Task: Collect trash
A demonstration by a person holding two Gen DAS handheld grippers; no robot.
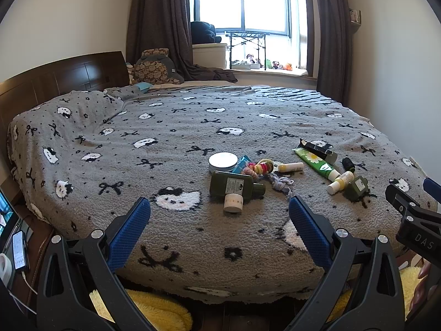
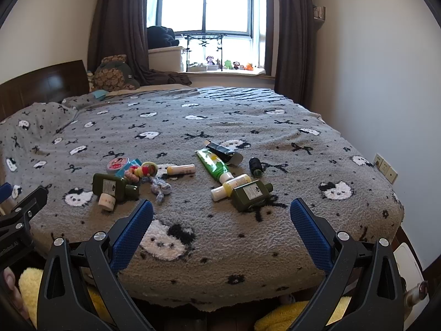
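Note:
Small items lie scattered on the grey cat-print blanket (image 1: 165, 143). A dark green bottle (image 1: 234, 184) lies beside a small white jar (image 1: 233, 203), a round tin (image 1: 222, 161) and a bunch of hair ties (image 1: 260, 167). Further right lie a green tube (image 2: 215, 165), a torn black box (image 2: 224, 150), small yellow-white bottles (image 2: 230, 186) and a second green bottle (image 2: 250, 194). My left gripper (image 1: 219, 212) is open and empty, just short of the white jar. My right gripper (image 2: 222, 215) is open and empty, just short of the second green bottle.
The wooden headboard (image 1: 55, 80) and a pillow are at the left. A windowsill with toys (image 1: 264, 64) and dark curtains are at the back. A phone (image 1: 19, 249) lies on a stand at lower left. Yellow fluffy fabric (image 1: 154, 309) lies below the bed edge.

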